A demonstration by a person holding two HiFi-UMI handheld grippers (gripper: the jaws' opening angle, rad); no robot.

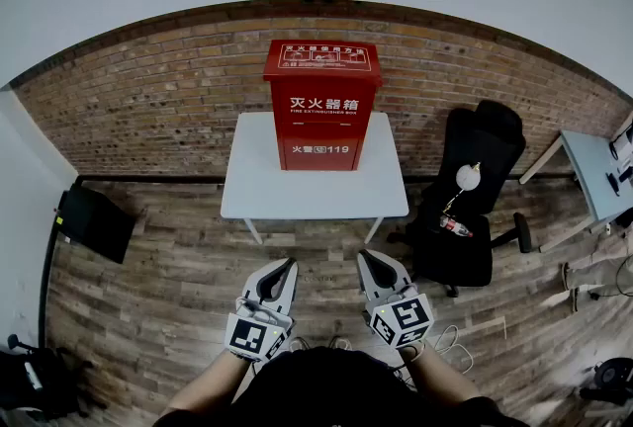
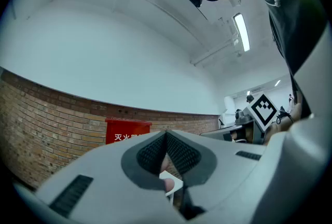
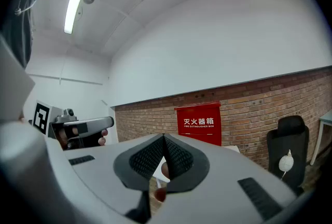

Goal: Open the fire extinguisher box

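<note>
At the far left of the head view a flat black object (image 1: 94,222) is seen on the wooden floor (image 1: 178,297), close to the white side wall. The left gripper (image 1: 290,264) is held low in the foreground, well apart from the table, and is pointed roughly level toward it. In the left gripper view its jaws are shown clenched, tips pressed together, with nothing grasped between them.

In the middle, a white table (image 1: 315,188) is set against the brick wall (image 1: 148,89). The red fire extinguisher box (image 1: 322,104) is stood upright at the back of the table, near the wall, with its lid down and its front closed. White lettering is carried on its front and lid. The box is touched by neither gripper.

Just right of the left one, the right gripper (image 1: 363,257) is held at about the same height and is likewise aimed toward the table. In the right gripper view its jaws are seen closed on each other, with nothing gripped.

Further right, a black office chair (image 1: 473,188) is placed near the table's right end. At the far right edge, part of a light desk (image 1: 591,173) is visible.
</note>
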